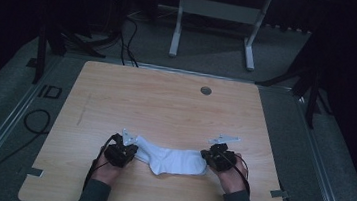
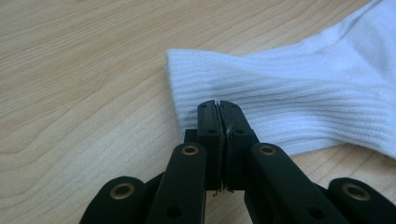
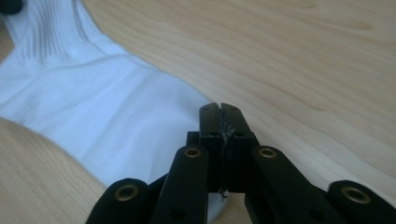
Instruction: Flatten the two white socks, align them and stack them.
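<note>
A white sock point(image 1: 172, 160) lies stretched flat near the front edge of the desk point(image 1: 166, 104), the left gripper point(image 1: 126, 148) clamped on its ribbed cuff and the right gripper point(image 1: 216, 154) on its toe, seemingly ready to be folded end to end.

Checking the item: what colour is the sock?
White, ribbed at the cuff; sock clearest in the left gripper view.

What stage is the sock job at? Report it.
Done: both ends are gripped. The left gripper is shut on the ribbed cuff of the white sock, and the right gripper is shut on its toe end. In hand: the sock is stretched between them on the table. Left: any folding; none shows.
</note>
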{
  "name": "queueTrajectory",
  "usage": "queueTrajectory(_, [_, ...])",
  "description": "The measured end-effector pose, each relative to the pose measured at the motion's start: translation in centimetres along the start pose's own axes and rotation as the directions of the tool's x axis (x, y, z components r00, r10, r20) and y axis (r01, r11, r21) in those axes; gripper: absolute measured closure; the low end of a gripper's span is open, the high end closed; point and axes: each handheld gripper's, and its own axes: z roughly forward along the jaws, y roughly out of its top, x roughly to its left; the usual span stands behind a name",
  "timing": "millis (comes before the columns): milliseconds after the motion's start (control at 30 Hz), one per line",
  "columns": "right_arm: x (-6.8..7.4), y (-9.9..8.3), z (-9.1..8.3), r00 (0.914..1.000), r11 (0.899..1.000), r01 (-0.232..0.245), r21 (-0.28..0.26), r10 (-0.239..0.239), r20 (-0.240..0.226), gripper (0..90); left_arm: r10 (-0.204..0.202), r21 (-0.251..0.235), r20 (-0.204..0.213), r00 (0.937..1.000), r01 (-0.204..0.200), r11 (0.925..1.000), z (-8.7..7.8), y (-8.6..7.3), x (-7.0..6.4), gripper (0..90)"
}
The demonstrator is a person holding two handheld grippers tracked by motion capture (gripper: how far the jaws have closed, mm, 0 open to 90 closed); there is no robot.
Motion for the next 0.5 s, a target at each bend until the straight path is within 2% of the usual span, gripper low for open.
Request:
queueTrajectory(133, [-0.6,-0.2,-0.7,0.9997,1.000,-0.022,-0.018,0.022,0.007,88.7,0.001,0.003,0.002,1.0000,-0.001,1.0000,0.0,0.0,0.0,87.5])
queueTrajectory(500, [-1.5,0.0,-1.1,0.9987,0.998,-0.049,-0.045,0.049,0.010,88.5,-0.003,0.006,0.013,0.9999,0.003,1.0000,-0.1,-0.1,0.0,86.5])
